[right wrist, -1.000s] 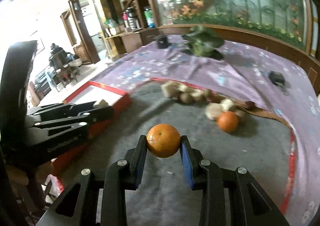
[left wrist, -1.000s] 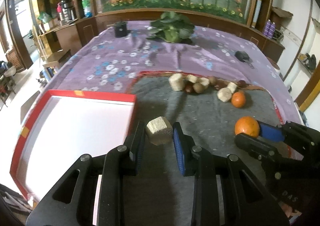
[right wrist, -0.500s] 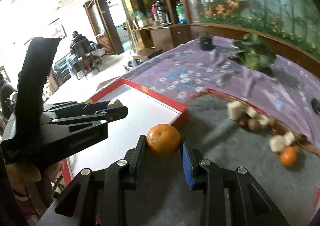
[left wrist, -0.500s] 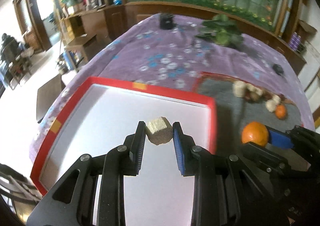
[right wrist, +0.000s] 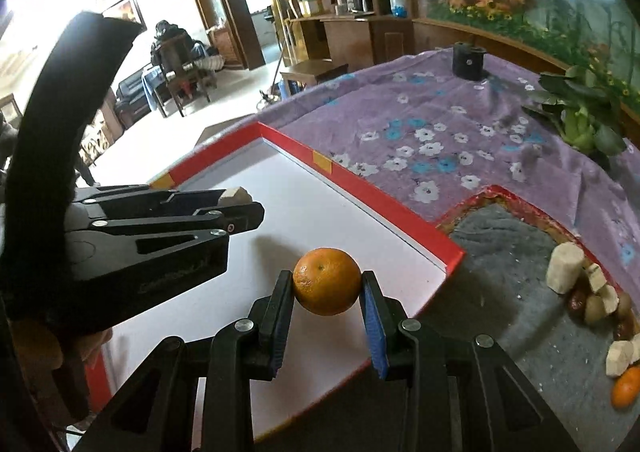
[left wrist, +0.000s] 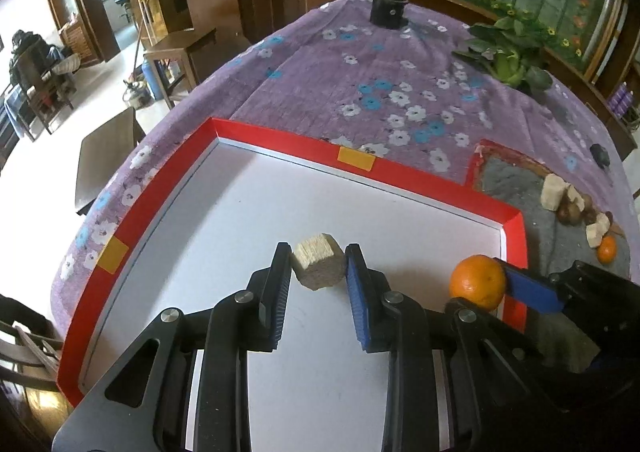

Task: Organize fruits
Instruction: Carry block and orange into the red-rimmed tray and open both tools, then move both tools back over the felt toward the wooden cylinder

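Claws (left wrist: 319, 270) now over tray (left wrist: 276, 139) — dimpled orange (right wrist: 327, 281)

Raised lettering runs along the side of the left hand-held gripper (right wrist: 240, 207), but it's too faint to read

The table is covered by a purple cloth (left wrist: 360, 63) printed with white and blue flowers. On it lie a red-rimmed tray (left wrist: 280, 139) with a white floor, a grey mat (right wrist: 520, 236) with a red border touching the tray's corner, a black cup-like object (left wrist: 387, 11) at the far end, a leafy green plant (left wrist: 508, 59) and a small dark object (left wrist: 600, 154) near the right edge. On the mat sits a cluster of pale chunks (right wrist: 564, 268), brown fruits (right wrist: 578, 304) and a small orange (right wrist: 626, 388).
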Demonstrator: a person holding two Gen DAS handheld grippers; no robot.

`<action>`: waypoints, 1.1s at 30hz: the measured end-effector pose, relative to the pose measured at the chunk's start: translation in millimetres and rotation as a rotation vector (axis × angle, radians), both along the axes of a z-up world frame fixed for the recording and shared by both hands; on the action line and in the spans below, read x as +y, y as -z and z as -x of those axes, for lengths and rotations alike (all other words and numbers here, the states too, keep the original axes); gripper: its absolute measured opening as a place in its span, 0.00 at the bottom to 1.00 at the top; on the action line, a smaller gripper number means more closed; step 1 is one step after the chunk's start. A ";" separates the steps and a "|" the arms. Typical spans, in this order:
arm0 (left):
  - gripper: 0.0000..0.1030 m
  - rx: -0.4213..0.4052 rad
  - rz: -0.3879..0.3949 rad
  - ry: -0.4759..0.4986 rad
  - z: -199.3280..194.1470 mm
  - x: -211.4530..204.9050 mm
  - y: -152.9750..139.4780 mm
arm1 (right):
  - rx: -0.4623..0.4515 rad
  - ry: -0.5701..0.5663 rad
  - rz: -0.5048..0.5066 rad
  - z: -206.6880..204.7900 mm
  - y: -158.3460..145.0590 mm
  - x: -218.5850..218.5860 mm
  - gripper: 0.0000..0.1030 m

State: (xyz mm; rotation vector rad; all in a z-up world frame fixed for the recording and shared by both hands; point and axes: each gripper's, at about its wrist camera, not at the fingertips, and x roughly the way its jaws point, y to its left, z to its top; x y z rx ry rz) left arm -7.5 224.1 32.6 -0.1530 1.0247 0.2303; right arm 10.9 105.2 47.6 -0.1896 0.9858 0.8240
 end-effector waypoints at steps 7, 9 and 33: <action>0.44 0.006 0.005 0.012 -5.5 -4.5 5.8 | 0.001 -0.008 0.041 -1.0 9.7 5.9 0.32; 0.54 -0.008 0.030 0.005 -4.9 -4.0 5.1 | 0.006 -0.018 0.034 -0.1 9.9 5.0 0.33; 0.55 -0.139 0.012 0.125 29.6 -94.0 -39.3 | -0.099 0.226 -0.066 38.0 -39.2 -138.2 0.50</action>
